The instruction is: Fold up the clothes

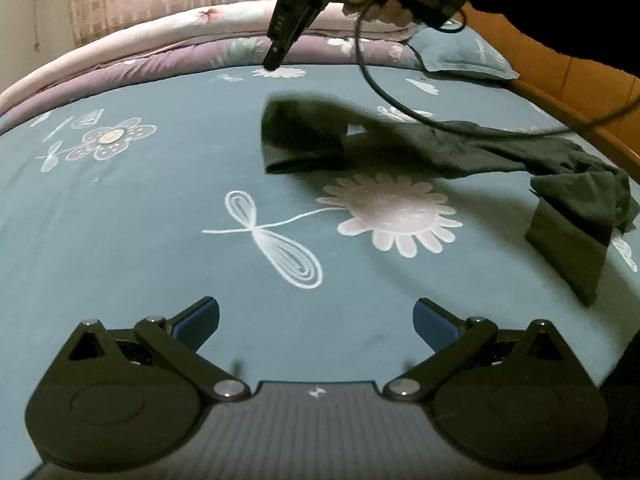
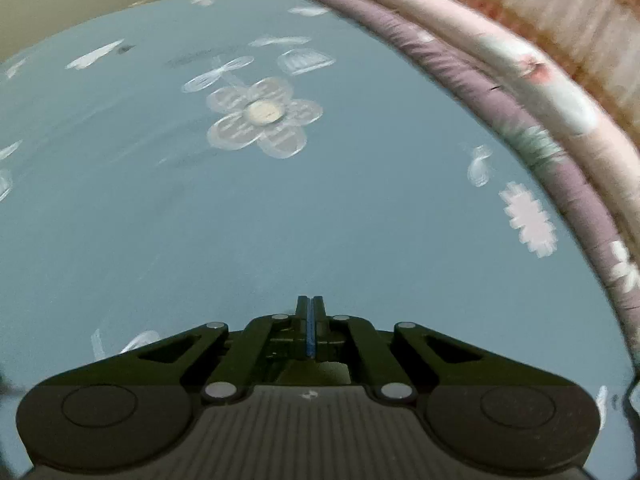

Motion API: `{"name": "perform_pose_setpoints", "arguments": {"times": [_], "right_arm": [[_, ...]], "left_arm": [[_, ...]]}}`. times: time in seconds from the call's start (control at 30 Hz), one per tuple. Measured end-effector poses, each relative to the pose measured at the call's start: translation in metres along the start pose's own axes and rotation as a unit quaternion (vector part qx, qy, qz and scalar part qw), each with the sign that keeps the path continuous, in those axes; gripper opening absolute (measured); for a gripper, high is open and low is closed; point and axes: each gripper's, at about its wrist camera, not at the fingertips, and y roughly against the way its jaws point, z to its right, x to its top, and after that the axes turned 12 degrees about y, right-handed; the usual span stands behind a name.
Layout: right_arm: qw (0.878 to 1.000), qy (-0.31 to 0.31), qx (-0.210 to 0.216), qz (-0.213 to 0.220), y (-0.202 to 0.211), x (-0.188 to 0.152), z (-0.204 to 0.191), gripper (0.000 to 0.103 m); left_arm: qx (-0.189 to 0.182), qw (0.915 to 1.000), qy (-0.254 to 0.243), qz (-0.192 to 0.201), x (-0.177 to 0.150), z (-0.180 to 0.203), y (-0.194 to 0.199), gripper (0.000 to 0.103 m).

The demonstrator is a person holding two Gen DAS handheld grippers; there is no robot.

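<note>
Smooth floral bedsheet (image 1: 120,240) | rumpled dark garment (image 1: 400,148) | quilted blanket roll (image 2: 460,64)

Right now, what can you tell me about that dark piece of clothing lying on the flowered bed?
The dark grey-green soft fabric garment lies crumpled and unfolded on the blue flower-printed bedsheet, stretched toward the bed's right side. Its left end looks blurred, with a rounded fold; the right end bunches up, with a flat flap hanging toward the edge. A thin black cable runs across above it. Neither gripper touches it. What kind of garment it is cannot be told.
</note>
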Motion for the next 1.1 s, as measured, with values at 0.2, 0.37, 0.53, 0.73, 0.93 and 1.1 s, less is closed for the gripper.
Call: {"name": "perform_pose_setpoints", "arguments": {"times": [0.2, 0.37, 0.53, 0.73, 0.93, 1.1], "right_arm": [[0.999, 0.017, 0.031, -0.007, -0.005, -0.003, -0.015, 0.002], [0.991, 0.095, 0.085, -0.042, -0.017, -0.027, -0.066, 0.013], [0.99, 0.104, 0.065, -0.072, -0.053, -0.04, -0.08, 0.026], [0.99, 0.101, 0.057, -0.077, -0.071, -0.05, -0.077, 0.041], [0.994, 0.064, 0.057, -0.073, -0.074, -0.054, -0.065, 0.005], [0.995, 0.008, 0.069, -0.068, -0.067, -0.049, -0.048, 0.005]], "left_arm": [[-0.004, 0.9999, 0.014, 0.001, -0.006, -0.007, 0.005, 0.102], [-0.005, 0.9999, 0.011, -0.008, -0.007, -0.008, -0.003, 0.102], [-0.013, 0.9998, 0.013, -0.007, -0.009, -0.004, -0.004, 0.102], [-0.025, 0.9995, 0.017, -0.008, -0.012, -0.001, -0.003, 0.102], [-0.033, 0.9991, 0.026, -0.008, -0.012, -0.002, -0.007, 0.102], [-0.034, 0.999, 0.027, -0.008, -0.014, -0.004, -0.004, 0.102]]}}
